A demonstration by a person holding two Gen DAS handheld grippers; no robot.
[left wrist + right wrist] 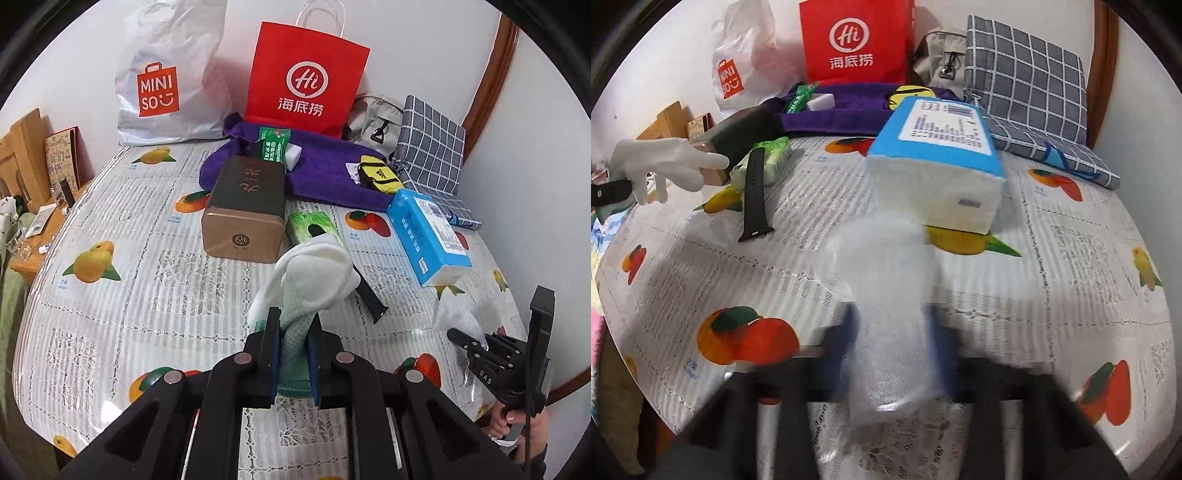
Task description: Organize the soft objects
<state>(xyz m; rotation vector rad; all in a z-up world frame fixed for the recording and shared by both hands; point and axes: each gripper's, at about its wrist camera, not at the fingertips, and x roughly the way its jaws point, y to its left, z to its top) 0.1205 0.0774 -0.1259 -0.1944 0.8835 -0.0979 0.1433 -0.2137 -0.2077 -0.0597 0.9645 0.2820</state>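
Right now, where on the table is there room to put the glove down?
The near-left tablecloth, in front of the brown tin, is bare. A smaller patch lies between the black strap and the blue tissue pack. The back is crowded: purple towel, bags, checked cloth.

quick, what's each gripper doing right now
left gripper: closed on a white-and-green glove
right gripper: closed on a clear plastic bag

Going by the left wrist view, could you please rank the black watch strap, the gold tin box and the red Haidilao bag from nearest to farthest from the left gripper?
From the left gripper, shut on a white-green cloth:
1. Black watch strap, just right of the cloth, flat on the table.
2. Gold tin box, ahead and slightly left, mid-table.
3. Red Haidilao bag, upright against the far wall.
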